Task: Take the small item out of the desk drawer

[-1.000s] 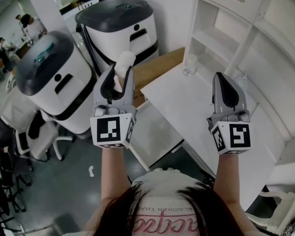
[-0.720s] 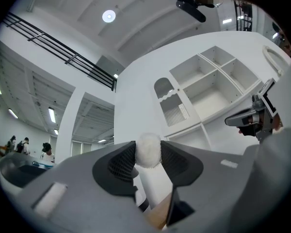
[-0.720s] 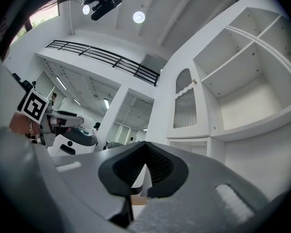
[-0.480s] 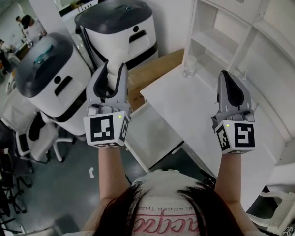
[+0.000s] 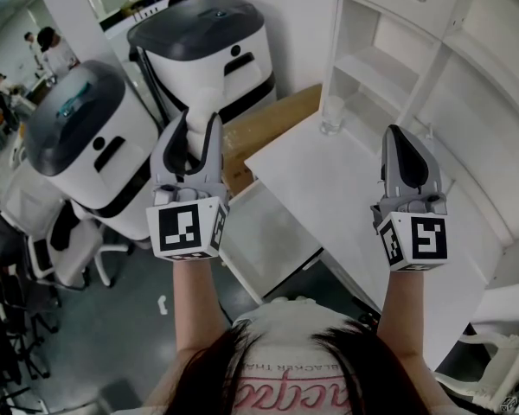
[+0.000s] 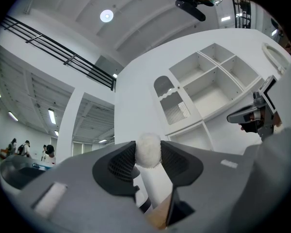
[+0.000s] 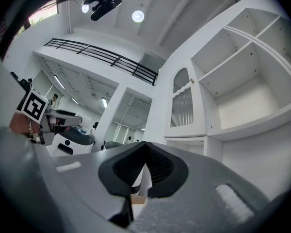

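Note:
Both grippers are raised in front of the person. My left gripper (image 5: 197,126) (image 6: 148,155) is shut on a small white fluffy ball (image 6: 148,148), pinched between its dark pads; in the head view the ball is hard to pick out against the white machine behind it. Below and to the right of that gripper, the desk drawer (image 5: 272,232) stands pulled out, its white inside bare. My right gripper (image 5: 400,135) (image 7: 144,152) hovers over the white desk (image 5: 329,188), its pads together with nothing between them.
Two large white-and-grey machines (image 5: 203,50) (image 5: 86,145) stand left of the desk. A cardboard box (image 5: 272,119) sits between them and the desk. A clear glass (image 5: 332,115) stands at the desk's back. White shelves (image 5: 389,59) rise behind it. Office chairs (image 5: 60,249) crowd the floor at left.
The left gripper has shifted left and slightly up with the white ball still in it, then held still. The right gripper has drifted a little to the right.

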`<control>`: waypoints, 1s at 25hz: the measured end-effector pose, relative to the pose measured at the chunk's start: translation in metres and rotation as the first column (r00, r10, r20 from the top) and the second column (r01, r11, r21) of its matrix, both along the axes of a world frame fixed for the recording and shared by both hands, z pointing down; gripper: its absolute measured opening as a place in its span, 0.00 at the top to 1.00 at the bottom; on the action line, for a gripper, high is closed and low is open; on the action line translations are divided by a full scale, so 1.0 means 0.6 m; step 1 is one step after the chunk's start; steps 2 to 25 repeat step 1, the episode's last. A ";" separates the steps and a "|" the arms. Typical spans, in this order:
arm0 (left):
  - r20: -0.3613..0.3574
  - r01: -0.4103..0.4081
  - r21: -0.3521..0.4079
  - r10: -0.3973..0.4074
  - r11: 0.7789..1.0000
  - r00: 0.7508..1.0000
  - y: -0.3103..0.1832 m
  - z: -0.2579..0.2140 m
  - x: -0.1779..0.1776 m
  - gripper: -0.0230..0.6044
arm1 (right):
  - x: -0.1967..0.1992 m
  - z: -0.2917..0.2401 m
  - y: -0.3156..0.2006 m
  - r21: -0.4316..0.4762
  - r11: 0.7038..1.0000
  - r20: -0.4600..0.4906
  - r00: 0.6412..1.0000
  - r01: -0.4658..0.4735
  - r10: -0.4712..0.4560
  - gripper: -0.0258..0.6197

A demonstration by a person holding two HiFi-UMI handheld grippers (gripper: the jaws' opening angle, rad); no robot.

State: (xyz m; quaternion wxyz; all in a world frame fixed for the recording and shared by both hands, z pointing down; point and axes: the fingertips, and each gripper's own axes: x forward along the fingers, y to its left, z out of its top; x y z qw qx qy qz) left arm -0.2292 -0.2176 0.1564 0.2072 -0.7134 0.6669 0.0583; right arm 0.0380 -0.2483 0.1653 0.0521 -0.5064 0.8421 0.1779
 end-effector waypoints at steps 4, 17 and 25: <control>0.000 0.001 -0.001 -0.001 1.000 1.000 -0.001 0.000 0.000 0.69 | 0.000 0.001 -0.001 -0.001 1.000 -0.002 1.000 0.000 0.000 0.96; 0.000 0.001 -0.001 -0.001 1.000 1.000 -0.001 0.000 0.000 0.69 | 0.000 0.001 -0.001 -0.001 1.000 -0.002 1.000 0.000 0.000 0.96; 0.000 0.001 -0.001 -0.001 1.000 1.000 -0.001 0.000 0.000 0.69 | 0.000 0.001 -0.001 -0.001 1.000 -0.002 1.000 0.000 0.000 0.96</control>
